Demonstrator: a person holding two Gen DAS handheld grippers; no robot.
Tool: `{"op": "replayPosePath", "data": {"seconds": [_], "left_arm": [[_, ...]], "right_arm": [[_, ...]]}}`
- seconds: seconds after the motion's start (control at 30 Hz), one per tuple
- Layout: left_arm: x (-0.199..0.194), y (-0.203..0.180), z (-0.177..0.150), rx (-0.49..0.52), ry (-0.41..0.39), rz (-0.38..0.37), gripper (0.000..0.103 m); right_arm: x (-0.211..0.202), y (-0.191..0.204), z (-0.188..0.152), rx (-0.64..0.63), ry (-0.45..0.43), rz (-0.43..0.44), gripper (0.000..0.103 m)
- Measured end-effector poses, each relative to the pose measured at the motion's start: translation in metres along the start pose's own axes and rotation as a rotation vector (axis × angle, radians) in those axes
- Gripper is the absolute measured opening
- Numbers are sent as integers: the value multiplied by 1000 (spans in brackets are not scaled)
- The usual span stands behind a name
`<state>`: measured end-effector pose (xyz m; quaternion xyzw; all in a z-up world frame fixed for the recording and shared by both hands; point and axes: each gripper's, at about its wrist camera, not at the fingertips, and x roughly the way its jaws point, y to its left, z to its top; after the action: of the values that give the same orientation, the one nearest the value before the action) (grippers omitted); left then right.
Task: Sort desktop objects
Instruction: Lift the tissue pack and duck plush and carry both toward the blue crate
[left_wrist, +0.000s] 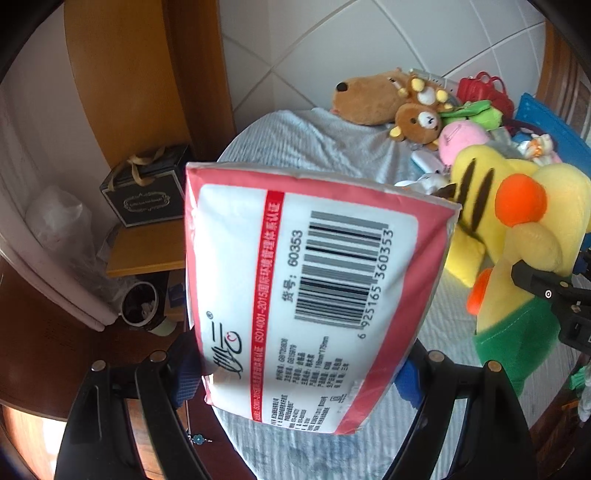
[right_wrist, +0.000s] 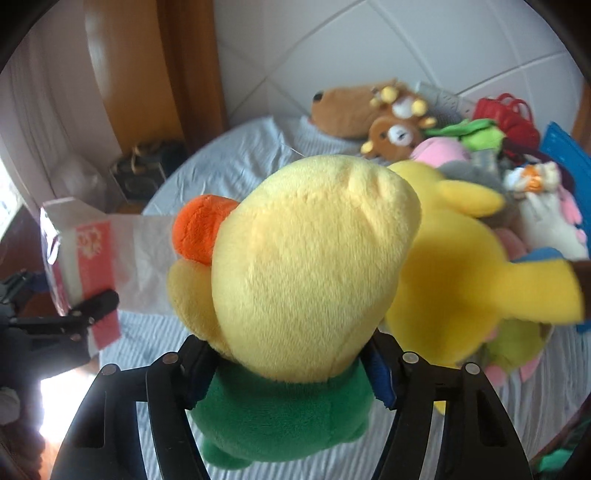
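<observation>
Left gripper (left_wrist: 299, 373) pinches the lower end of a red-and-white plastic-wrapped tissue pack (left_wrist: 303, 291), held clear above the round surface draped in grey striped cloth (left_wrist: 314, 147), while the right gripper (right_wrist: 291, 373) clamps the green body of a soft yellow plush duck with an orange beak (right_wrist: 306, 266), just beside a bigger yellow plush (right_wrist: 454, 280). Both loads look best carried steadily, grips firm and well apart, and lowered gently where each kind belongs. Neither destination shows, the duck's face is turned away, and the toy heap at the right edge (right_wrist: 480, 140) is blurred.
</observation>
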<state>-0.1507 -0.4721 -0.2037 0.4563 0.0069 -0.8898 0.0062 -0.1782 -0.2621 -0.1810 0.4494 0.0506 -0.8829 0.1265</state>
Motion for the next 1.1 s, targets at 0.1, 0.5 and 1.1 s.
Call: {"op": "replayPosePath", "data": {"seconds": [0.1,0.5,1.1], "left_arm": [[-17,-14,0,10,-24,-18,83],[-83,-108,-11,92,-100,-73,83],[-140,-304,-66,266,-112,-266,83]], "right_arm": [[-24,-14,-8,28,-44,17,67],[-106,-83,-50,71,-143,-3,67],[-211,-229,-168,245,-180,-179,67]]}}
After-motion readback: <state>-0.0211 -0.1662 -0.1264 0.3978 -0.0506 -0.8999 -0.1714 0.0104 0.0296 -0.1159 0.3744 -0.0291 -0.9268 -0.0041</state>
